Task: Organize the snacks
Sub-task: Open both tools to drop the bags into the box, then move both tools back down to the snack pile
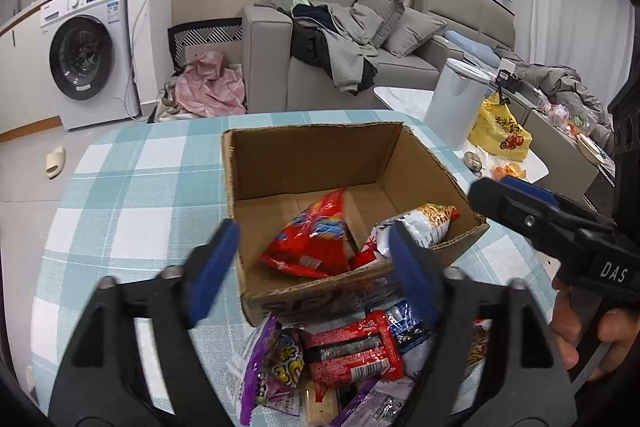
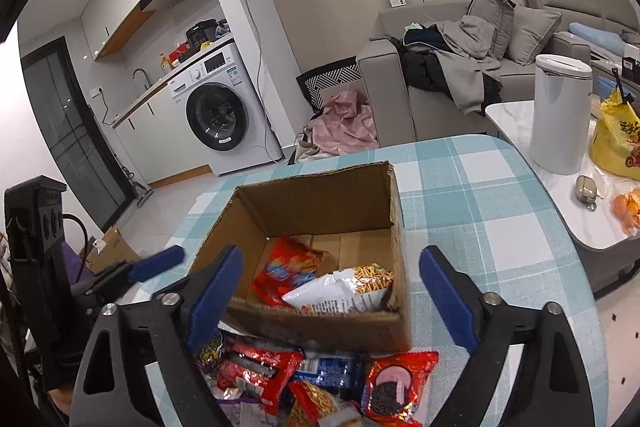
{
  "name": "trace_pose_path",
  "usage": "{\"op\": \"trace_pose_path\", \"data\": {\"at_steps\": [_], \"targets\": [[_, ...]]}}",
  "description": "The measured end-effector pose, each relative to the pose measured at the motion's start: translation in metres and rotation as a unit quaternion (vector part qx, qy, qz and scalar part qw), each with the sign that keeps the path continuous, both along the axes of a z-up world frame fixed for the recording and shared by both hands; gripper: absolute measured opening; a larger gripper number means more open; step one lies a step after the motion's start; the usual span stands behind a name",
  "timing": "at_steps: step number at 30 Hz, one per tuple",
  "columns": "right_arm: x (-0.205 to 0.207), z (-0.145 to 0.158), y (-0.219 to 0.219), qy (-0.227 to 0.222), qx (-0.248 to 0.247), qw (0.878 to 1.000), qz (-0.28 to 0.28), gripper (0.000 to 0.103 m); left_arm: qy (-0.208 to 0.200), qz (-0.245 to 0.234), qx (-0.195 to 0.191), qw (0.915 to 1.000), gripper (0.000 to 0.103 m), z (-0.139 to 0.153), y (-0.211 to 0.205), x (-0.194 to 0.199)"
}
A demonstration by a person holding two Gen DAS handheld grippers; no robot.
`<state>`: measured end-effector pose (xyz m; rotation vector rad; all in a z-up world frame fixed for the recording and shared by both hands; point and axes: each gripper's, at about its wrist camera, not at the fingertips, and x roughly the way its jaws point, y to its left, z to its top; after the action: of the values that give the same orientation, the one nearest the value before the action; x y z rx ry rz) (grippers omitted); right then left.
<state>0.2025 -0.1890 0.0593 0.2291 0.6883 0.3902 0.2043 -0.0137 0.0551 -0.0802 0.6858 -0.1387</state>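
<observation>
An open cardboard box (image 1: 312, 155) (image 2: 320, 203) stands on the blue checked tablecloth (image 1: 140, 187). A red snack bag (image 1: 312, 239) (image 2: 288, 267) and a white snack bag (image 1: 416, 227) (image 2: 340, 291) lie inside it. Loose packets are piled in front of the box, among them a red packet (image 1: 352, 355) (image 2: 256, 371), a purple packet (image 1: 276, 359) and a cookie packet (image 2: 396, 391). My left gripper (image 1: 313, 227) hovers open over the box's near edge, gripping nothing. My right gripper (image 2: 332, 255) is open above the same edge, also with nothing in it, and shows at the box's right (image 1: 496, 189).
To the right sits a low white table (image 2: 516, 115) carrying a white bin (image 1: 456, 99) (image 2: 560, 115), a yellow bag (image 1: 500, 131) and oranges (image 2: 628, 211). A grey sofa (image 1: 272, 67) with clothes and a washing machine (image 1: 88, 51) stand beyond the tablecloth's far edge.
</observation>
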Motion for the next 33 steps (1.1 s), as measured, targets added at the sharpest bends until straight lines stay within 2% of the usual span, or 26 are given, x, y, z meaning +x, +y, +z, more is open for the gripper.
{"op": "trace_pose_path", "data": {"at_steps": [3, 6, 8, 20, 33], "targets": [[-0.009, -0.001, -0.007, 0.003, -0.002, 1.0, -0.003, 0.102, -0.005, 0.004, -0.002, 1.0, 0.086, 0.004, 0.004, -0.013], [-0.018, -0.003, -0.014, 0.011, -0.001, 1.0, -0.003, 0.102, -0.003, 0.013, 0.004, 0.9999, 0.092, 0.005, 0.005, -0.029], [-0.025, -0.005, -0.017, 0.016, -0.003, 1.0, 0.005, 0.103, -0.004, 0.016, 0.008, 0.9998, 0.101, 0.005, 0.005, -0.04], [-0.062, -0.015, -0.026, 0.038, -0.005, 0.999, 0.011, 0.103, -0.013, 0.032, 0.001, 0.9994, 0.101, 0.002, 0.02, -0.103], [-0.08, -0.031, -0.021, 0.064, -0.013, 0.998, 0.022, 0.103, 0.011, 0.043, -0.016, 0.9989, 0.101, -0.015, 0.027, -0.13]]}}
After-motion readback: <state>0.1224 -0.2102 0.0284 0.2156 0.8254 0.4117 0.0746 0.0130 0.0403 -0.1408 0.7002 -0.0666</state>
